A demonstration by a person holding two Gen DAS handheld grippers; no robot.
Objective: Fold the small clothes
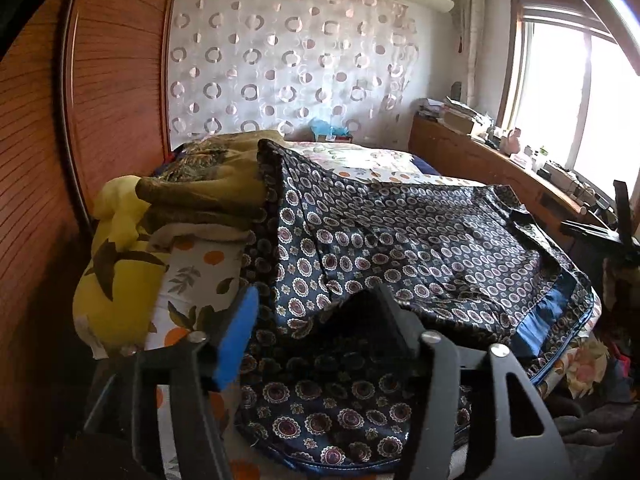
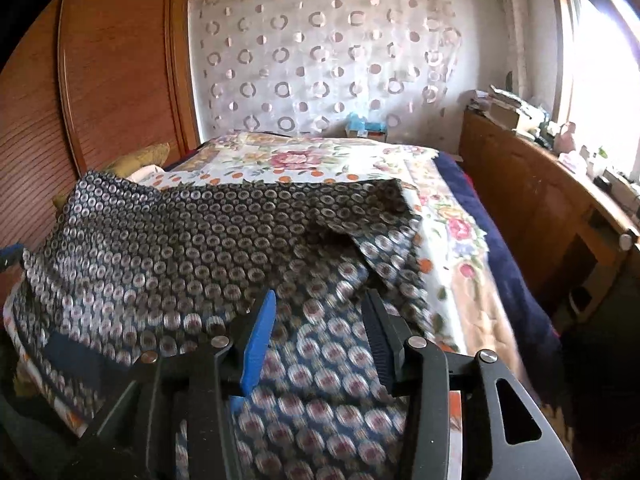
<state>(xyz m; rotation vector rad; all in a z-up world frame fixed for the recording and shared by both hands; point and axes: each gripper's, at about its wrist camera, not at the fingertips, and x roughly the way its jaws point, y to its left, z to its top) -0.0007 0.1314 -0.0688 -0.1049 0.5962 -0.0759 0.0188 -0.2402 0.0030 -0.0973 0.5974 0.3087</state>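
I have both grippers apart and empty over the near edge of the bed (image 2: pixel 460 248). The left gripper (image 1: pixel 320 312) is spread with its jaws either side of a raised hump of the patterned garment (image 1: pixel 420 240); its pads do not press on the cloth. The right gripper (image 2: pixel 320 320) is spread too, with the same cloth lying loose beneath it and nothing pinched.

The garment, dark with ringed medallions and a blue hem band, lies across the near part of the bed, spread wide, its far-left edge riding up against the stack of folded bedding (image 1: pixel 192 200) on the left.

My worries from here: the fabric looks slick and satin-like, so I judge a fold may slide open once let go. The near edge hangs over the bed's front, and its weight could drag the piece down. A rumpled flap sits on the right part of the cloth; folding over it would trap creases. If I grab low, I might pinch the floral bedspread (image 2: pixel 312 160) along with the garment. The edge climbing the bedding stack could snag and skew the fold.

Containers: a small blue box (image 2: pixel 360 126) sits at the far end by the curtain; I cannot tell what it holds.
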